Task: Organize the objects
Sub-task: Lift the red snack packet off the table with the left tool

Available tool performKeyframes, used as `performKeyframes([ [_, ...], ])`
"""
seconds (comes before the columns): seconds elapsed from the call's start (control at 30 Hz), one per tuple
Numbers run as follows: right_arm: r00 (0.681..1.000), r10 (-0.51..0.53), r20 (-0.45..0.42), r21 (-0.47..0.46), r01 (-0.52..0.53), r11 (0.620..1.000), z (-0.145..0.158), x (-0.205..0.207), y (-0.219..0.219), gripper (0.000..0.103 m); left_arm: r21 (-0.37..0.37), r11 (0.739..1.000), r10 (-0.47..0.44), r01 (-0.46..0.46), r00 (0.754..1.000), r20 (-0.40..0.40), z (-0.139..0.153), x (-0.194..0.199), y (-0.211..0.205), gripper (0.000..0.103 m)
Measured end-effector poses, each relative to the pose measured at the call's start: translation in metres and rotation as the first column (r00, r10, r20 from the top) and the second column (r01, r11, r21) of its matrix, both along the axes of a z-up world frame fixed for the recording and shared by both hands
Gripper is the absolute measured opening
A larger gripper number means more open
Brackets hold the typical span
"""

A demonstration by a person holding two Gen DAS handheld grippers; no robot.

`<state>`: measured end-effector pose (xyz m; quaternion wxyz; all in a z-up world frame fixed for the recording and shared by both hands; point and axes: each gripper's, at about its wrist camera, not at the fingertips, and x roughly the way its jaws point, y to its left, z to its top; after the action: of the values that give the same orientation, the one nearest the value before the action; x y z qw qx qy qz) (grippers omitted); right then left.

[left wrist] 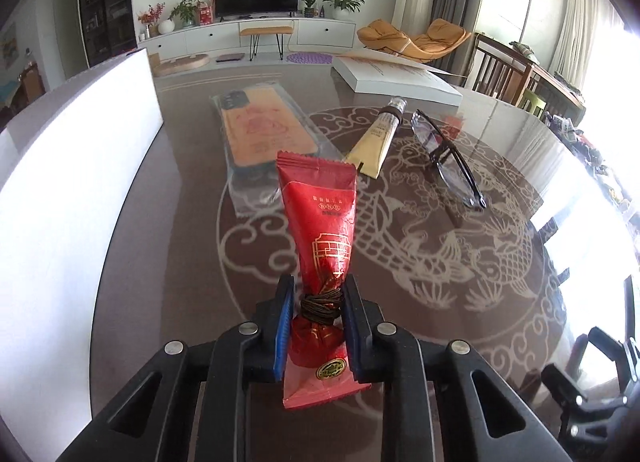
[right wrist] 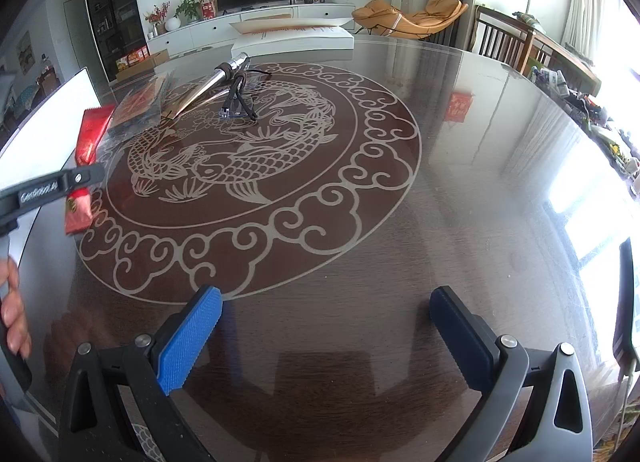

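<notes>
So the left tongs (left wrist: 316,302) are clamped on the red snack packet (left wrist: 320,222), pinching it right at the waist where a dark cord is wound around it. The packet's far end points out over the worktop (left wrist: 440,322); can't tell from here whether it's lifted clear or resting on the glass. The right tongs (right wrist: 324,326) are spread wide with nothing between them, just hanging over a bare patch of the worktop.

Progress-wise, I'd say this is early days. Nothing looks sorted yet: the cream tube (left wrist: 378,138), the black-framed glasses (left wrist: 448,158) and the flat plastic-wrapped pack (left wrist: 260,134) all sit loose near the middle of the worktop, the tube just beside the glasses. A white box (left wrist: 80,182) stands off to the left edge, and a second white box (left wrist: 400,78) lies at the far side; one of those is probably where stuff goes, but that's my guess. So: one item in hand, three left to deal with, right side free to grab the next.
</notes>
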<state>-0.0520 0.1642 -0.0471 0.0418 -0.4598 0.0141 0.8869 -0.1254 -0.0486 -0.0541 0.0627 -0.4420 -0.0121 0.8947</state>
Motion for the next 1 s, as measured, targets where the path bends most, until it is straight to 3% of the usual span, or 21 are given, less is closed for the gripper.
performKeyframes([
  [0.1,1.000,0.000,0.000,0.000,0.000,1.000,0.000,0.000,0.000,0.103,0.009,1.000,0.017,-0.017,1.000,0.006,0.001,0.034,-0.009,0.023],
  [0.2,1.000,0.000,0.000,0.000,0.000,1.000,0.000,0.000,0.000,0.103,0.019,1.000,0.022,-0.022,1.000,0.023,-0.003,0.044,-0.016,0.027],
  [0.27,1.000,0.000,0.000,0.000,0.000,1.000,0.000,0.000,0.000,0.103,-0.027,1.000,0.005,-0.004,1.000,0.009,-0.004,0.043,-0.012,0.043],
  [0.33,1.000,0.000,0.000,0.000,0.000,1.000,0.000,0.000,0.000,0.103,-0.086,0.996,-0.003,0.005,1.000,0.025,-0.008,0.039,-0.008,0.082],
  [0.53,1.000,0.000,0.000,0.000,0.000,1.000,0.000,0.000,0.000,0.103,-0.085,0.996,0.006,-0.003,0.999,0.037,-0.014,0.033,-0.011,0.103],
  [1.0,1.000,0.000,0.000,0.000,0.000,1.000,0.000,0.000,0.000,0.103,-0.091,0.996,0.016,-0.009,0.997,0.072,-0.016,0.031,-0.006,0.103],
])
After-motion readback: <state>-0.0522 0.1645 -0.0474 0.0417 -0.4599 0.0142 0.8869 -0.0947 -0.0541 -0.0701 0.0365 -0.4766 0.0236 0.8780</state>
